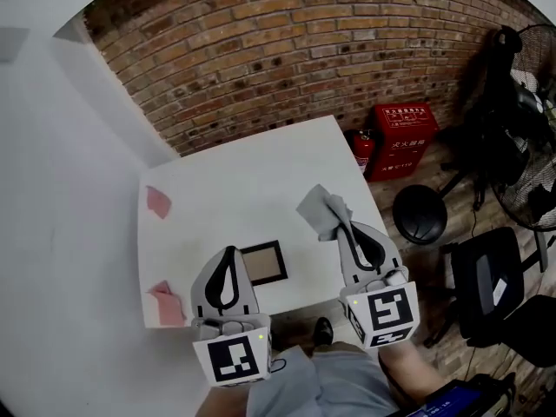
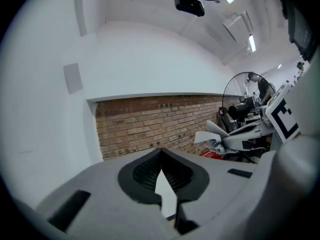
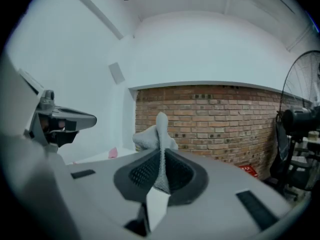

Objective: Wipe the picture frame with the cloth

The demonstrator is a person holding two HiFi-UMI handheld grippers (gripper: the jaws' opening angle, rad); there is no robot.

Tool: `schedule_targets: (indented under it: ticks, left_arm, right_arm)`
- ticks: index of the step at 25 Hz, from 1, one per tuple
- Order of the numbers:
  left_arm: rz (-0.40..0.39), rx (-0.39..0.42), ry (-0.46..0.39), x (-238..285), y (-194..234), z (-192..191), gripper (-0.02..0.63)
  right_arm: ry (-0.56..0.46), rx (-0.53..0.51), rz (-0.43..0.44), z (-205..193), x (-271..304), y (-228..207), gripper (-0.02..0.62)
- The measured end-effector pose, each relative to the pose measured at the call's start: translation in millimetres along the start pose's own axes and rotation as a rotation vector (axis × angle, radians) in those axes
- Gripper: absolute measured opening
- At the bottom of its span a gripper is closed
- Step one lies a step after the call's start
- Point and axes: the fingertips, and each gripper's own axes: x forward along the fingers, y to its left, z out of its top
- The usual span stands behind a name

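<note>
The picture frame (image 1: 264,262), dark-edged with a brownish pane, lies flat near the front edge of the white table (image 1: 252,181). My right gripper (image 1: 339,228) is to the right of the frame and is shut on a grey cloth (image 1: 323,211), which sticks up past the closed pads (image 3: 159,129). My left gripper (image 1: 230,252) hovers just left of the frame, its jaws shut with nothing between them (image 2: 161,154). Both gripper views look level at the brick wall. The cloth in the right gripper also shows in the left gripper view (image 2: 214,136).
Two pink pieces (image 1: 158,201) (image 1: 165,301) lie along the table's left side. Right of the table stand a red fire-equipment box (image 1: 404,139), an extinguisher (image 1: 364,150), a black stool (image 1: 420,215), a black chair (image 1: 486,276) and a fan (image 1: 532,172). A brick wall (image 1: 287,50) lies behind.
</note>
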Motion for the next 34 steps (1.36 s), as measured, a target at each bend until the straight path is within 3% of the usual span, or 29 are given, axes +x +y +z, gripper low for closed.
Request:
schedule_targets:
  ticks: [10, 34]
  left_arm:
    - [0.014, 0.001, -0.077, 5, 3, 27, 0.009]
    - [0.011, 0.03, -0.031, 17, 0, 18, 0.009]
  right_arm:
    - [-0.034, -0.036, 0.026, 17, 2, 3, 0.021]
    - [-0.034, 0.016, 0.056, 7, 16, 0, 0.021]
